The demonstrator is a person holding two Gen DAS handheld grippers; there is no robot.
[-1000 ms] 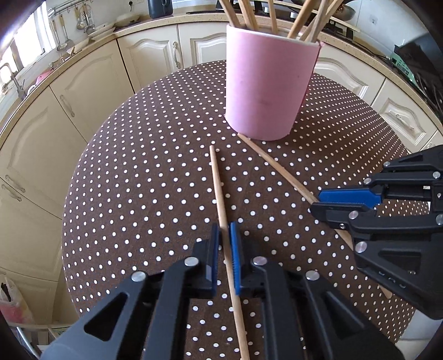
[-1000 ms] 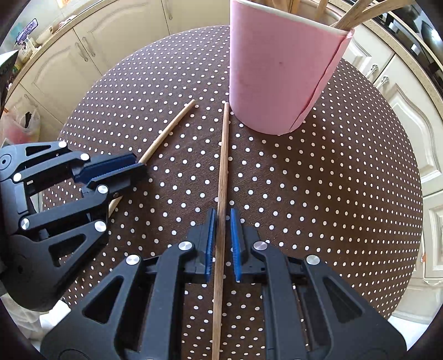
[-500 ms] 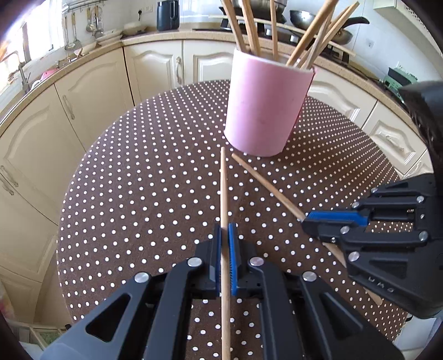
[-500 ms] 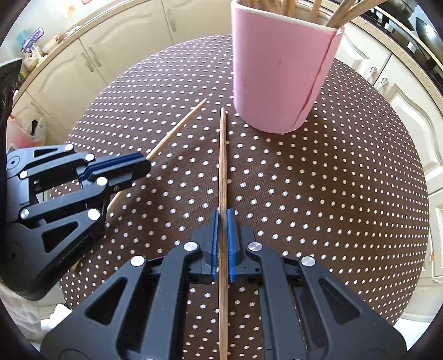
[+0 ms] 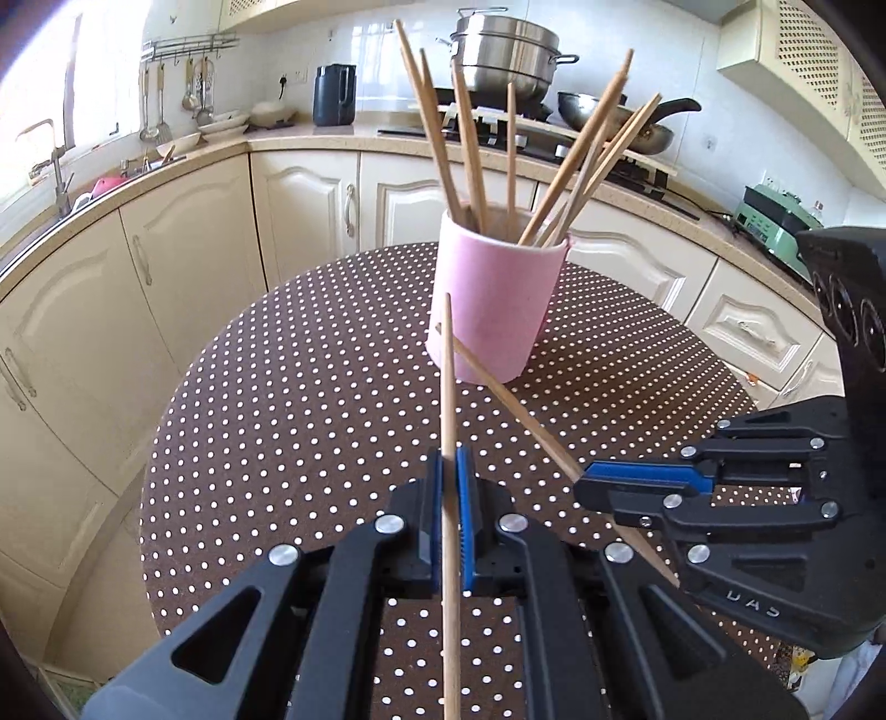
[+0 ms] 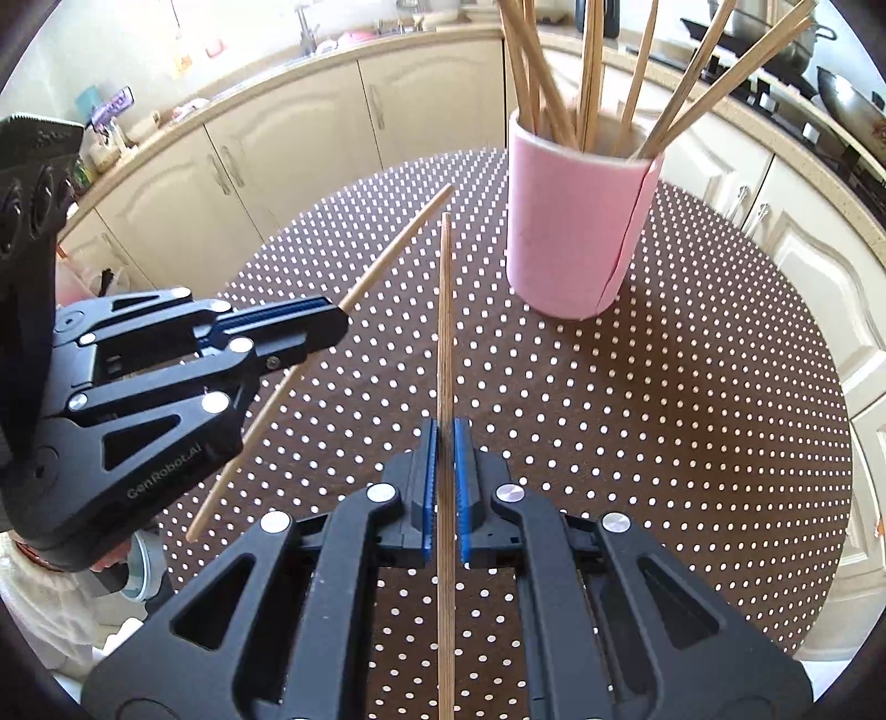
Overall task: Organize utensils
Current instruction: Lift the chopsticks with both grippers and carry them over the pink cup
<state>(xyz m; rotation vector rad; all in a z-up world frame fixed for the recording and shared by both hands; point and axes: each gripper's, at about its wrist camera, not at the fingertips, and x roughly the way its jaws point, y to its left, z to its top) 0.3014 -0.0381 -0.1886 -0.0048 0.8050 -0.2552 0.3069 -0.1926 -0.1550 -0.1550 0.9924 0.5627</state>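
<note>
A pink cup [image 5: 493, 299] holding several wooden chopsticks stands on the round brown polka-dot table [image 5: 277, 421]; it also shows in the right wrist view [image 6: 576, 227]. My left gripper [image 5: 451, 471] is shut on a wooden chopstick [image 5: 449, 382] and holds it above the table, tip pointing at the cup. My right gripper [image 6: 444, 443] is shut on a second chopstick [image 6: 444, 321], also lifted. The right gripper [image 5: 631, 487] appears in the left wrist view with its chopstick [image 5: 515, 410]; the left gripper [image 6: 326, 327] and its chopstick [image 6: 387, 260] appear in the right wrist view.
Cream kitchen cabinets [image 5: 183, 266] and a countertop curve around behind the table. A steel pot [image 5: 504, 50] and a wok [image 5: 614, 119] sit on the stove. The table edge [image 6: 830, 498] drops off to the right.
Both grippers closed on the chopsticks that lay on the table and lifted them; both views tilted up, showing more of the kitchen.
</note>
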